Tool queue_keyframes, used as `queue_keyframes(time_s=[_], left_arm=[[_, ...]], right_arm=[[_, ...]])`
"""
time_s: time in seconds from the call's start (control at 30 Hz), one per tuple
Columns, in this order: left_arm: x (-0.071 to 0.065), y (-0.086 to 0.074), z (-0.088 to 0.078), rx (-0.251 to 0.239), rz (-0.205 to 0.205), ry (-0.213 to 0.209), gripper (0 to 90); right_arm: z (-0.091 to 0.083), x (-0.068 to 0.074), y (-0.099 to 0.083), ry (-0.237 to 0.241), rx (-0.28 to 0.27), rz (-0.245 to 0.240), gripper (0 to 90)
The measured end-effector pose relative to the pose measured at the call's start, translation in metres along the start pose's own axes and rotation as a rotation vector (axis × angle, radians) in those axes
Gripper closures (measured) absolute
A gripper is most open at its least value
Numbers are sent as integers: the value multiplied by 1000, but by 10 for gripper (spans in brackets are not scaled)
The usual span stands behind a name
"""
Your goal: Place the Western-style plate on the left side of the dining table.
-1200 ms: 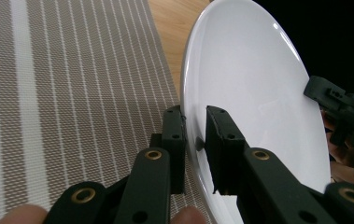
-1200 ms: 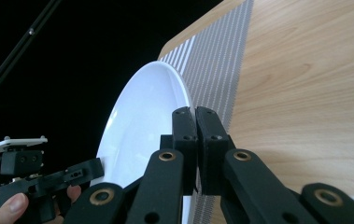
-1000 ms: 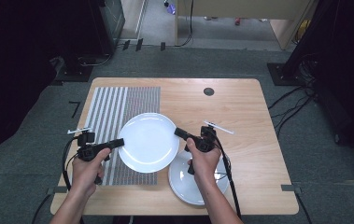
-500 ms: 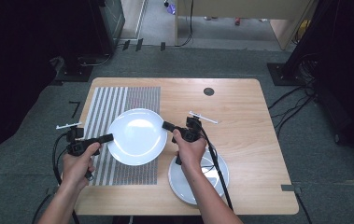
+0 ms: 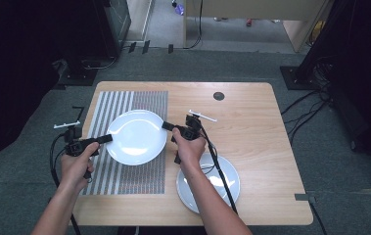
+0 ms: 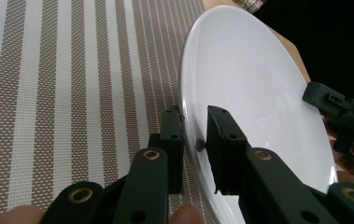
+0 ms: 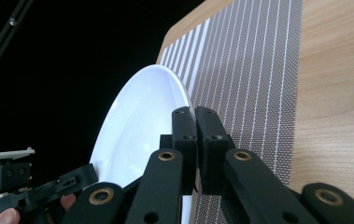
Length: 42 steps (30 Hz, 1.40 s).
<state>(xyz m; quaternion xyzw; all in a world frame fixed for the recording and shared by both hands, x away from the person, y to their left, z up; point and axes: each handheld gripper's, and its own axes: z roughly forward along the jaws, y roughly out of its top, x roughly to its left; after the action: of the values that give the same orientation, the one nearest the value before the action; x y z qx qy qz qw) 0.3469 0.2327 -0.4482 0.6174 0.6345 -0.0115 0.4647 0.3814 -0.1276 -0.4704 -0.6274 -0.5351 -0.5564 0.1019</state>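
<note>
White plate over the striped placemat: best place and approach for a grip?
Take the white plate by its thin rim at two opposite edges, coming in level from the left and right sides. It is wide, shallow and smooth, so only the rim fits between jaws. That is how it is held now: left tool and right tool are each shut on the rim, above the striped placemat.

— Which colours were seen on the plate [image 5: 135,137] and the mat [image 5: 124,181]?
— The plate was plain white; the mat was striped brown and white; the table [image 5: 251,127] was light wood.
</note>
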Motion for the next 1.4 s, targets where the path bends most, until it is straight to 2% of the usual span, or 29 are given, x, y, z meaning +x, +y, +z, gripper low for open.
queue_keyframes(time_s=[0.2,0.23,0.3,0.37,0.6,0.63,0.8,0.83,0.97,1.07,1.27,1.4], left_arm=[[12,3,5,-5,-19,30,782],[16,5,6,-13,-29,39,783],[20,6,7,-14,-33,46,783],[26,9,10,-16,-48,61,784],[40,14,17,-20,-81,90,777],[43,16,19,-21,-88,98,777],[48,20,23,-14,-91,114,778],[51,21,25,-11,-97,120,778],[59,22,30,-4,-116,130,783],[61,23,32,-3,-119,140,783],[65,23,39,-3,-124,171,784],[64,22,45,-4,-109,188,781]], right_arm=[[15,-3,-1,-25,25,-3,880],[22,-3,-1,-29,35,9,879],[25,-4,-1,-30,36,11,879],[37,-5,-1,-43,46,16,876],[58,-2,4,-76,47,-11,872],[65,-1,6,-86,48,-16,871],[78,-5,9,-104,43,-19,863],[81,-6,8,-109,44,-7,862],[89,-12,5,-119,56,16,861],[93,-13,4,-127,58,15,858],[100,-17,1,-146,45,2,853],[103,-19,0,-167,40,-34,844]])
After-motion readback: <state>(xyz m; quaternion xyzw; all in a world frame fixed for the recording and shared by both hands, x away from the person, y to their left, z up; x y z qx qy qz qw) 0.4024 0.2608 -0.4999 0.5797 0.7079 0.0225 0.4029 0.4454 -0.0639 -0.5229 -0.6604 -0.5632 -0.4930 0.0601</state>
